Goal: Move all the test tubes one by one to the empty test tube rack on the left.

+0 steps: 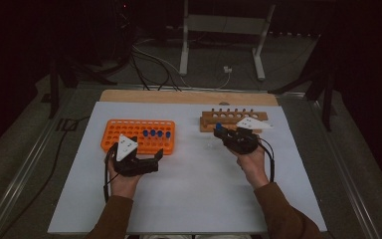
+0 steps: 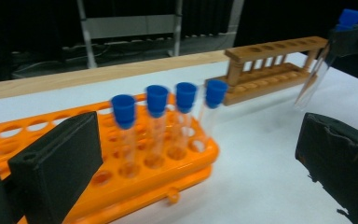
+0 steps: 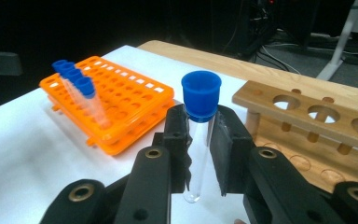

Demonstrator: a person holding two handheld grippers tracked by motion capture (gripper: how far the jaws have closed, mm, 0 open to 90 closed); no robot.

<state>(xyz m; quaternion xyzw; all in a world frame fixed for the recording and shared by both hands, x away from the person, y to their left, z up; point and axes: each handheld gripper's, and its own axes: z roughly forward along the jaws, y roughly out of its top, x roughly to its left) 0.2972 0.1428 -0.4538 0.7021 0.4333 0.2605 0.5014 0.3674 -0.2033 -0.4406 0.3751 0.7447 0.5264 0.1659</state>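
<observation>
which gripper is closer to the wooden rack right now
Right. The right gripper, shut on a blue-capped tube, is just in front of the wooden rack. The left gripper, open, sits across the table by the orange rack.

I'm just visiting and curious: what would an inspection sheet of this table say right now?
Surface: white board on wooden table.
Job's things: clear blue-capped test tube; orange plastic rack holding four capped tubes; empty wooden rack.
Clutter: nothing seen.
Grippers: right gripper clamps the tube near the wooden rack; left gripper open beside the orange rack.
Cables: black leads trail from both grippers; more on the floor.
Surroundings: dark room, white metal stand.
</observation>
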